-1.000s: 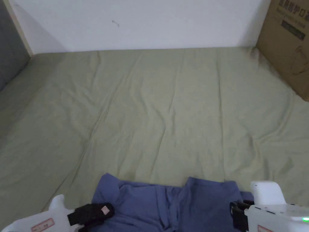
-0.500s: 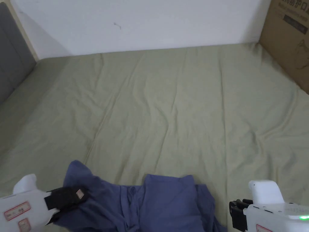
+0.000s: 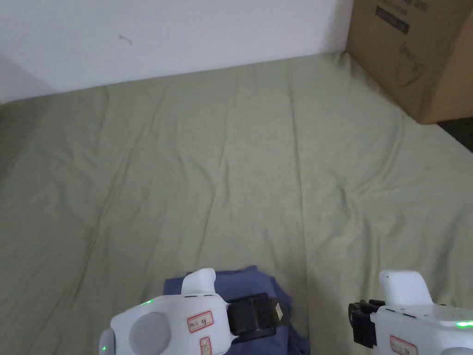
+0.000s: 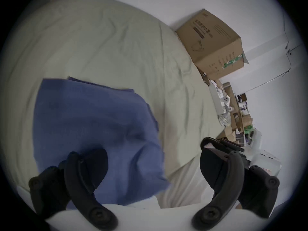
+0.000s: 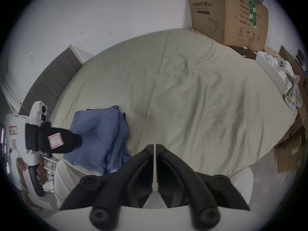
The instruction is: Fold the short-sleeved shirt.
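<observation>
Bedsheet point(image 3: 258, 175), pale green and creased, spreads across the head view, with a white wall behind it and a large brown cardboard box point(image 3: 411, 51) standing at its far right corner. At the sheet's near edge lies the blue short-sleeved shirt point(image 3: 240, 282), bunched into a small heap. The white left gripper with black jaws point(image 3: 263, 314) sits over the shirt's near part. The white right gripper point(image 3: 360, 323) is to the right of the shirt, apart from it, over bare sheet; its jaw state cannot be judged from here.

In the left gripper view, the left gripper point(image 4: 153, 166) has its two black jaws spread wide apart, released. The blue shirt point(image 4: 93, 118) lies on the sheet point(image 4: 108, 39) beneath and beyond the left jaw; the right jaw is over bare sheet past the shirt's edge. The cardboard box point(image 4: 213, 44) stands beyond the sheet's far corner, with a clutter of small boxes and papers point(image 4: 233, 111) alongside the sheet's edge.

In the right gripper view, the right gripper point(image 5: 155, 147) has its jaws brought together with only a thin slit between them, clenched on nothing. The shirt point(image 5: 100, 138) lies to the left of the jaws on the sheet point(image 5: 191, 93). The left gripper point(image 5: 73, 141), held by a hand point(image 5: 40, 171), is at the shirt's left side; whether it touches the cloth cannot be told. The box point(image 5: 230, 16) stands at the sheet's far right corner.
</observation>
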A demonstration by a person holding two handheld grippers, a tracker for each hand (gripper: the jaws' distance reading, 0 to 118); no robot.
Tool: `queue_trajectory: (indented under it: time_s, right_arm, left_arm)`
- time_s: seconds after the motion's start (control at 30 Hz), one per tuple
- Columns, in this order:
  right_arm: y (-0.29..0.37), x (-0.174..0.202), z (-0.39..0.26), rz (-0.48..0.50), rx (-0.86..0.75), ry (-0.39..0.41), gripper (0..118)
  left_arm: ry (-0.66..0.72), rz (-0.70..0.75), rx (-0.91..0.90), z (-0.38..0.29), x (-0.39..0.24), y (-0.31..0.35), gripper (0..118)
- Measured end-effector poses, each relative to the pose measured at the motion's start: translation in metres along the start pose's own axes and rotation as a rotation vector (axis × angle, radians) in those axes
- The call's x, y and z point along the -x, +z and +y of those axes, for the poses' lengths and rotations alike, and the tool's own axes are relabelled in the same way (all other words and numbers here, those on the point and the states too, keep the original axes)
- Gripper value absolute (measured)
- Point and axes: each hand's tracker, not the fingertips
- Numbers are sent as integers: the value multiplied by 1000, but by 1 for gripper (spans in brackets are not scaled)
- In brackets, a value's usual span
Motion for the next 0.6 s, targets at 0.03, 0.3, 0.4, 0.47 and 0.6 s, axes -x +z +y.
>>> queue_trajectory:
  time_s: [0.03,0.3,0.4,0.47,0.6]
  right_arm:
    - [-1,-2,-1,-3,3,-3,3]
    - [-7,-6,1,6,5,-23,3]
    - [-8,-3,1,12,8,-10,3]
    - [-8,-1,0,15,12,-3,3]
    - [-10,-4,-2,11,20,-11,3]
  left_arm:
    - [-28,-3,-42,-1,2,8,113]
    - [53,179,-252,12,44,70,17]
    - [36,186,-214,14,57,54,2]
    - [81,118,-161,9,55,36,2]
    - [6,33,-28,-4,34,-9,0]
